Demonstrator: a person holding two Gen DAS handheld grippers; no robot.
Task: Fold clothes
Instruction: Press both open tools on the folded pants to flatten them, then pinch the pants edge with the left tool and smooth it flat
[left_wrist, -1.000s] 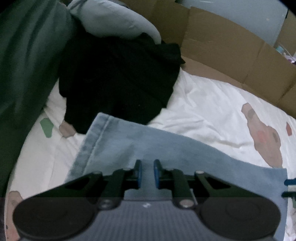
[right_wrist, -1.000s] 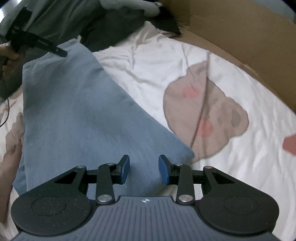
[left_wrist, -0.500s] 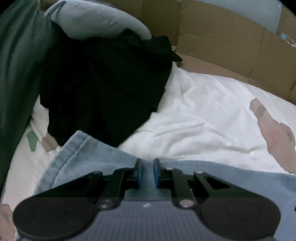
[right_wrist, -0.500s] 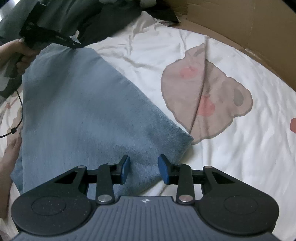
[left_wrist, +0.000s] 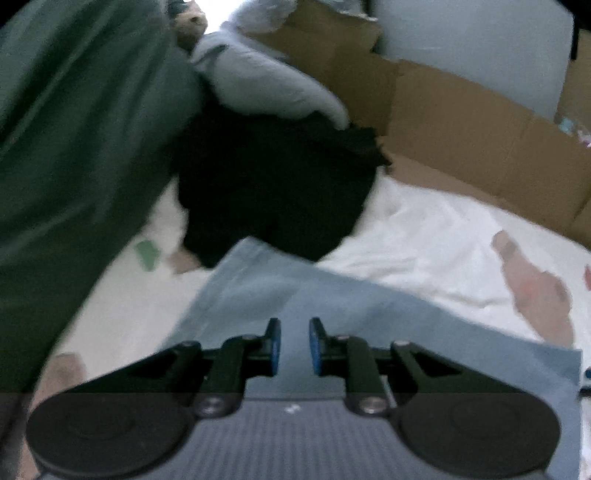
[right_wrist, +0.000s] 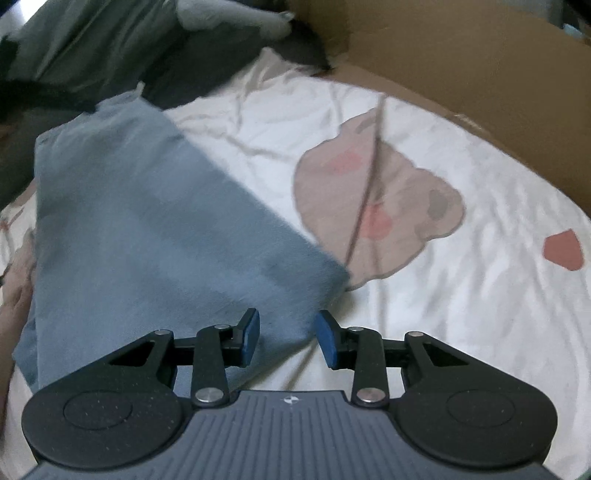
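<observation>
Both grippers (left_wrist: 294, 345) (right_wrist: 287, 338) apparently empty above blue garment (right_wrist: 155, 236)

No readable text, label, brand or number anywhere. Only mark: small white emblem on ribbed grey housing of right gripper (right_wrist: 288, 334), also left gripper (left_wrist: 294, 346), there blurred, illegible.

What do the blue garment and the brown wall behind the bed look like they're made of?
Blue garment: soft, matte woven cloth, possibly denim or brushed cotton, with a stitched hem; blur leaves it open. Brown wall: plain matte corrugated cardboard, judging by its fold creases and raw edges.
</observation>
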